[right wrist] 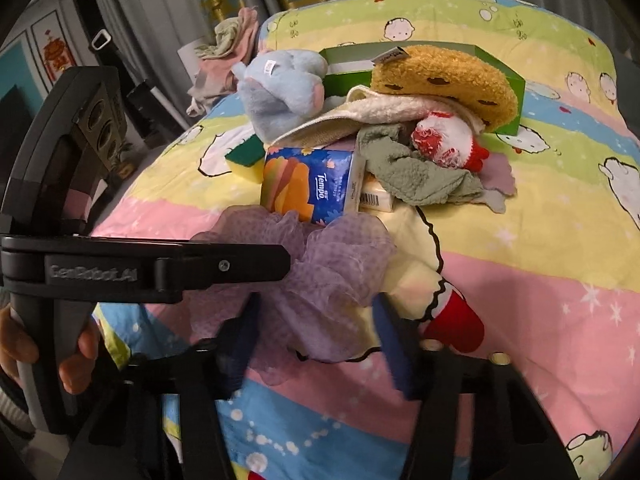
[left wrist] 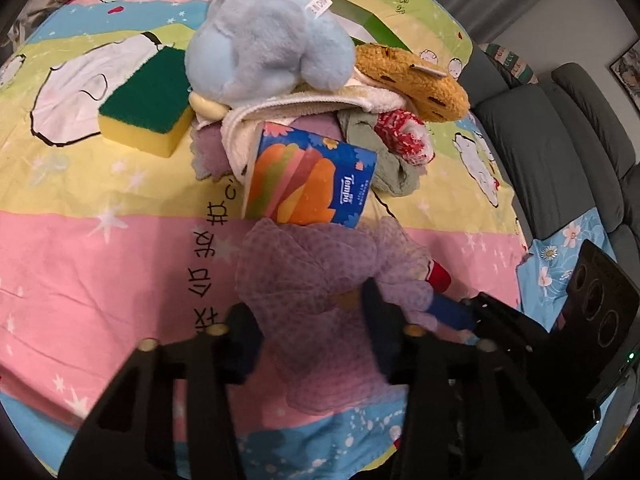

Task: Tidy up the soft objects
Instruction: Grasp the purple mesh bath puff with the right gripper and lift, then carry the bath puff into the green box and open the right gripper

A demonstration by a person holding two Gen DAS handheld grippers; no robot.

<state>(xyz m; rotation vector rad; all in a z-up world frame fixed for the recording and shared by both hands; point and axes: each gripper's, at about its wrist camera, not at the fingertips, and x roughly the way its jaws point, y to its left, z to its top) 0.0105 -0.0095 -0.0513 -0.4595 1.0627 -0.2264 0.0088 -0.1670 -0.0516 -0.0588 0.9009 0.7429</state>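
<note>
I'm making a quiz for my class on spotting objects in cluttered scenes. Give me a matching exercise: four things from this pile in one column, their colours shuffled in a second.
Things:
1. sponge
2. tissue pack
3. waffle cloth
4. round plush

Colours:
A. lilac
B. golden brown with dark marks
C. green on top, yellow below
D. blue with orange stripes

Pairs: 1-C, 2-D, 3-A, 4-B

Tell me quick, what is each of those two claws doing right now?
Left gripper: closed on the purple cloth.
Right gripper: closed on the same purple cloth.
</note>
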